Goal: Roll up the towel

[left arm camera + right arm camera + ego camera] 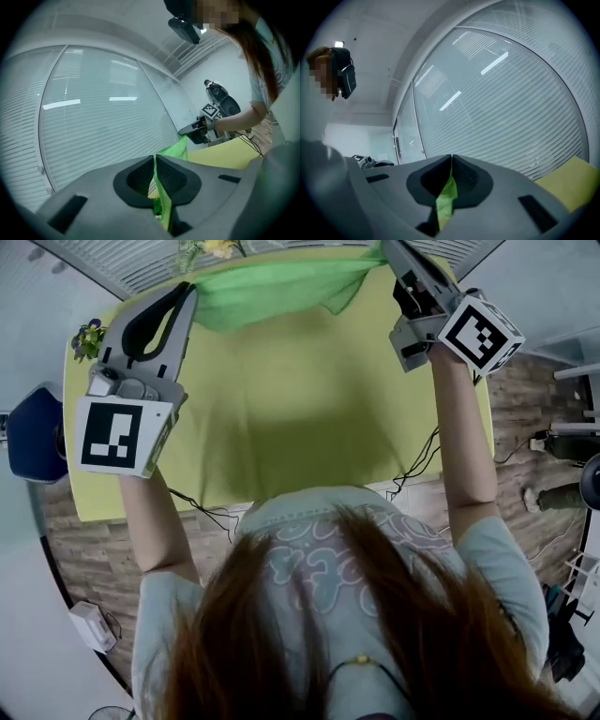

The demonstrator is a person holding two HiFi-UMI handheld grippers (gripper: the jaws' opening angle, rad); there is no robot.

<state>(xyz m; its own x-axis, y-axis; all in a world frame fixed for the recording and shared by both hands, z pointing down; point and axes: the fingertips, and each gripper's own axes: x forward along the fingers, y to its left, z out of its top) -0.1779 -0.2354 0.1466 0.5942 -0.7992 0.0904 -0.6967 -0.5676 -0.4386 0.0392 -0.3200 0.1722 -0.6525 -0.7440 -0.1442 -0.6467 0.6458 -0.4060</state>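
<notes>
Soft, cool, even light fills all three views, brightest at the white slatted window blinds (pixel 511 117), where thin bright bars (pixel 61 104) glare. Below the bright green cloth towel (pixel 272 292) a broad, diffuse shadow darkens the yellow-green tabletop (pixel 309 442). Both gripper views bow strongly, with black corners; the left gripper (pixel 154 158) and right gripper (pixel 451 157) look slightly soft.

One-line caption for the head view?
Left hand-held gripper and right hand-held gripper pinch a green towel above the yellow table.
</notes>
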